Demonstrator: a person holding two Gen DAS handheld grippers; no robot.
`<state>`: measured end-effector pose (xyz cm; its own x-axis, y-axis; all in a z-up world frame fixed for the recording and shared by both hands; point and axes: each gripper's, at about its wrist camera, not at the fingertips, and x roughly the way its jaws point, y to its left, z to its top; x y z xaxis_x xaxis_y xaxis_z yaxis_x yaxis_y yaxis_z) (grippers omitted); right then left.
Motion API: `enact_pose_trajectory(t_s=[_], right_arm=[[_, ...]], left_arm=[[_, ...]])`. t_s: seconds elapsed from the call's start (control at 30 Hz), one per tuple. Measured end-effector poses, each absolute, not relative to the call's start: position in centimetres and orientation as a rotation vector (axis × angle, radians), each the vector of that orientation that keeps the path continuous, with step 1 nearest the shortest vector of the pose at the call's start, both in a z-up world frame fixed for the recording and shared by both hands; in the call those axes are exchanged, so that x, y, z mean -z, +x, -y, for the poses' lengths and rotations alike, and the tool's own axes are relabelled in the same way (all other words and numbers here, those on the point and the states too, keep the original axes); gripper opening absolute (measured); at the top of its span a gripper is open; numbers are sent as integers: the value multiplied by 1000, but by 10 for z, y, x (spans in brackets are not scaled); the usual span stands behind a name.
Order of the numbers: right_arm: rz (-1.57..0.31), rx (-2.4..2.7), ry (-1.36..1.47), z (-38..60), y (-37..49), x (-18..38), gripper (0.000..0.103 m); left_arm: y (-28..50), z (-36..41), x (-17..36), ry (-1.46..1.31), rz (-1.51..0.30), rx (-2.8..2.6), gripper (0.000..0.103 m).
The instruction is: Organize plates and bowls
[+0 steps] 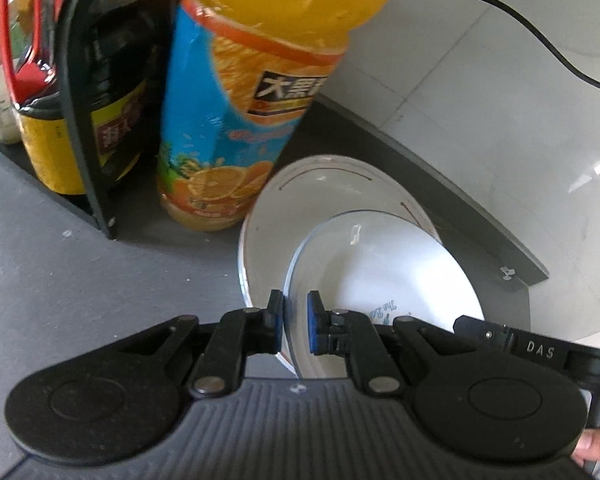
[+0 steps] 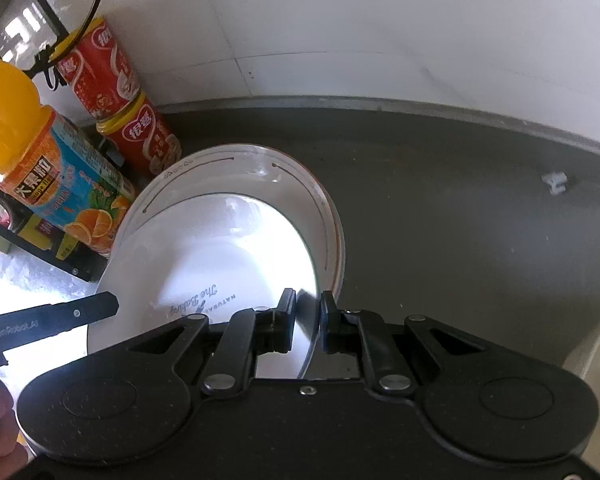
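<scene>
White printed plate (image 1: pixel 380 264) is clamped at opposite rims by left tongs (image 1: pixel 296 322) and right tongs (image 2: pixel 308 320), above a larger rimmed plate (image 2: pixel 260 164) on the grey desk (image 2: pixel 460 220). Stacking step; next, judged: lower level, centred, then release.

A dark grey surface (image 2: pixel 440 208) is running along a white tiled wall (image 2: pixel 380 32). A rimmed plate (image 1: pixel 324 184) is sitting on it, just beside an orange bottle (image 1: pixel 220 140) and a black rack (image 1: pixel 84 160); in the right view two red cans (image 2: pixel 140 136) are standing stacked behind them. A small white scrap (image 2: pixel 555 182) is lying near the surface's back edge.
</scene>
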<state>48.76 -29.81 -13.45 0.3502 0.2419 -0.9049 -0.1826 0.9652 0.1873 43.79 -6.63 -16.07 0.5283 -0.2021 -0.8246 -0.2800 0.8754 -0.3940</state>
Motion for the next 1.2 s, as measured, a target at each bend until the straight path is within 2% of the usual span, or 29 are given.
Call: enact_pose_trajectory(t_s=[0.6, 1.2], right_arm=[[-1153, -303, -55, 278, 509, 148, 14], [-1107, -290, -64, 262, 522, 157, 18]], left_arm=[[451, 75, 179, -519, -1025, -94, 10], [443, 68, 169, -551, -1005, -125, 11]])
